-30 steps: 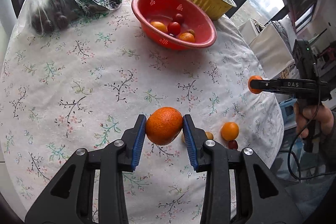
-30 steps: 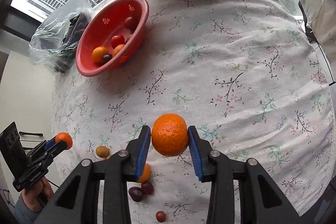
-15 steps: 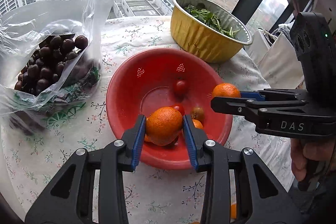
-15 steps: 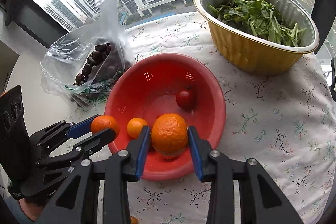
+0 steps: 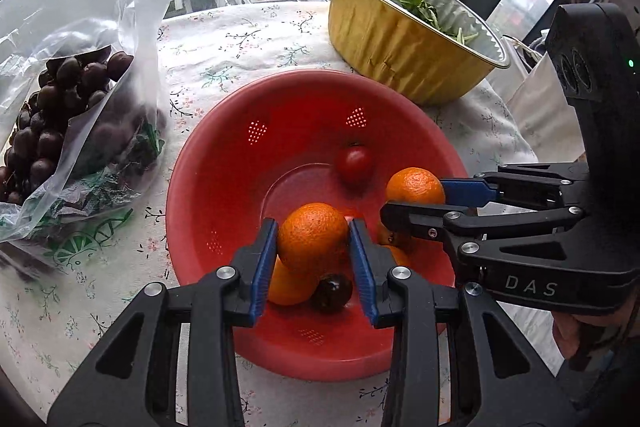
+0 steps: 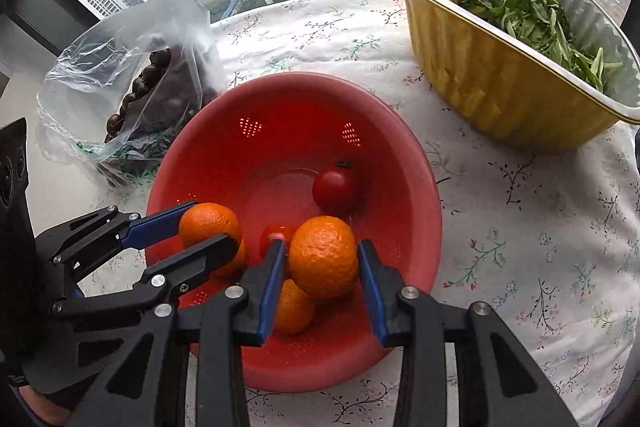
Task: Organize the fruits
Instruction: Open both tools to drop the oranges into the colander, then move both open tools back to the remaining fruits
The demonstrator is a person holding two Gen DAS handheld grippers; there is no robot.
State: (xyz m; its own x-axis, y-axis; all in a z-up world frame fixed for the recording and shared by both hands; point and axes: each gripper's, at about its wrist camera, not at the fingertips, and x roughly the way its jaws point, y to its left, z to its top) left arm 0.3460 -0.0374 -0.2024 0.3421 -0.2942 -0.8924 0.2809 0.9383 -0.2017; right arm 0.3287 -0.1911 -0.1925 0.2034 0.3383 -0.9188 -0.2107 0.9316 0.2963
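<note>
In the red basket, an orange fruit and a dark one lie partly hidden behind the left tool; the grape bag is cut off at the left edge

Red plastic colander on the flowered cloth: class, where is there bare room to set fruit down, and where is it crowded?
Free: the far half of the red plastic colander, beyond the red cherry tomato, and the flowered tablecloth between colander and gold foil bowl of greens. Crowded: the near side, where both grippers hold oranges over piled fruit.
</note>
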